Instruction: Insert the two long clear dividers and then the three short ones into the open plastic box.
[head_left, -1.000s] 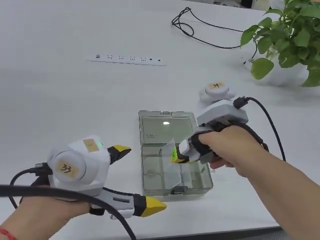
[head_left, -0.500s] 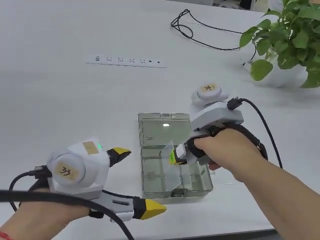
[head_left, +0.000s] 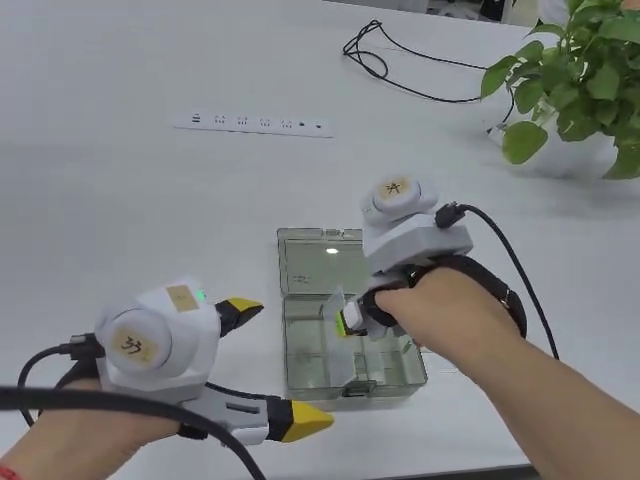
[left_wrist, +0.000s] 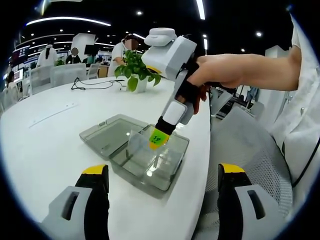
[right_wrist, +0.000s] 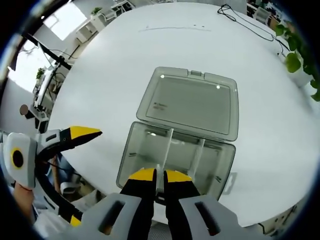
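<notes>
Moved: right gripper (head_left: 345, 322) has swung more upright and shifted a little left over the box, carrying the clear divider (head_left: 337, 338) with it; left gripper (head_left: 278, 362) is where it was.
Right gripper: jaws close together, clamped on the top edge of the divider (right_wrist: 159, 172).
Left gripper: jaws wide apart, holding nothing, hovering off the box's left front corner near the table edge.
Divider, place: over the base of the box (head_left: 402, 372), left of its middle; its lower end reaches down into the base, but I cannot tell whether it is seated.
Divider, direction: stands on edge, leaning; its long axis runs from the hinge side toward the front wall, upper end at the jaws. Long or short piece, I cannot tell.
Box: open, lid (head_left: 300, 250) lying flat behind the base.
Surface: white table (head_left: 120, 200) with a white power strip (head_left: 255, 120), a black cable (head_left: 400, 70) and a green plant (head_left: 580, 70) further back.
Room: left gripper view shows an open office with strip ceiling lights (left_wrist: 202, 7) and people (left_wrist: 122, 50) standing far off.
</notes>
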